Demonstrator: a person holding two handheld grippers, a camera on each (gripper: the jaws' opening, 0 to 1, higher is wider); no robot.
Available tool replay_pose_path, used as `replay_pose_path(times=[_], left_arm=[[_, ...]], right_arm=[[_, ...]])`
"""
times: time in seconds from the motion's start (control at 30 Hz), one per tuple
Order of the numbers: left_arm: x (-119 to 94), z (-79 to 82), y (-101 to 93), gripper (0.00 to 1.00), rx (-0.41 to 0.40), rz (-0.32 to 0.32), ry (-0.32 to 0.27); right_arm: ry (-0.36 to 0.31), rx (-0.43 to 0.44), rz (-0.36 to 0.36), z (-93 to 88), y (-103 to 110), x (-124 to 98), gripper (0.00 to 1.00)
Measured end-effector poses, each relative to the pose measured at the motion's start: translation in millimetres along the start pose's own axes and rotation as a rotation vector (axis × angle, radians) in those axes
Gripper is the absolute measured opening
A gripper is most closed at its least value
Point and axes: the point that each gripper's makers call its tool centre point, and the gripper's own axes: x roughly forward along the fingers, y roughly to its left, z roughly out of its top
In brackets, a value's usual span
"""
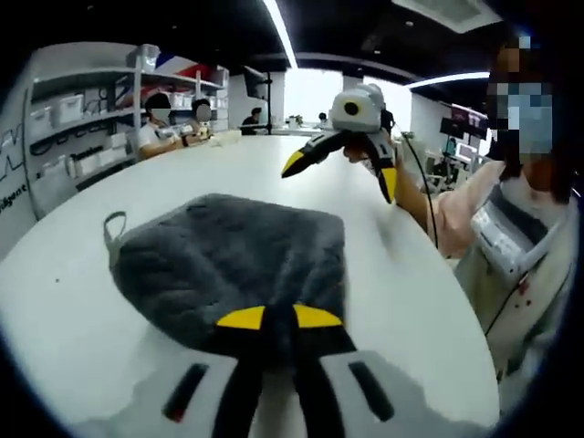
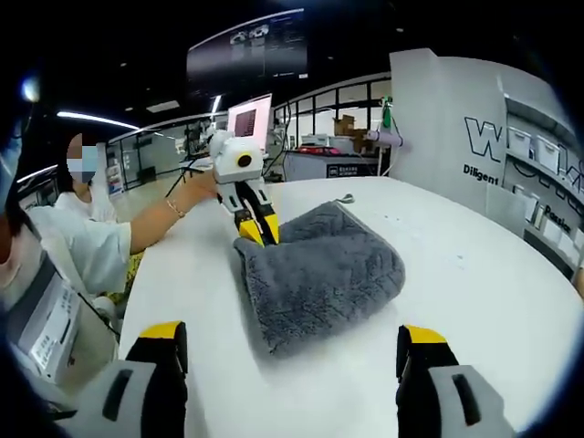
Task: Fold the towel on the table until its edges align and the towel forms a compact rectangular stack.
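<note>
On table [image 2: 511, 274], towel [image 2: 319, 274] lengthwise away.

Large white smooth worktop [image 1: 274, 173], rounded edge, matte surface w/ soft shadows. Lying directly on it: one grey fluffy terry towel [image 1: 233, 265], folded over into a thick, roughly rectangular pad, edges not quite flush. Small grey hanging loop [image 1: 111, 228] sticks out at one corner, flat on the worktop. In right gripper view the towel [image 2: 319, 274] sits approx. mid-worktop [image 2: 474, 274], white surface on all sides.
</note>
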Motion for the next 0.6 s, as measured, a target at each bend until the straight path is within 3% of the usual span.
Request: replay_pose_path(times=[0.2,0.33,0.6], left_arm=[[9,-1.2,-6.3,0.12,0.052,0.004,-0.001],[6,1.1,-4.2,0.13,0.040,0.010,-0.008],[-1,17.2,-3.2,0.19,-0.001,0.010,-0.110]], right_arm=[[0.002,0.004,0.000,-1.1,0,0,0.99],[0.002,0.007,-0.002,-1.1,-1,0,0.99],[0.000,0.003,-0.003,-0.6,1,0,0.99]])
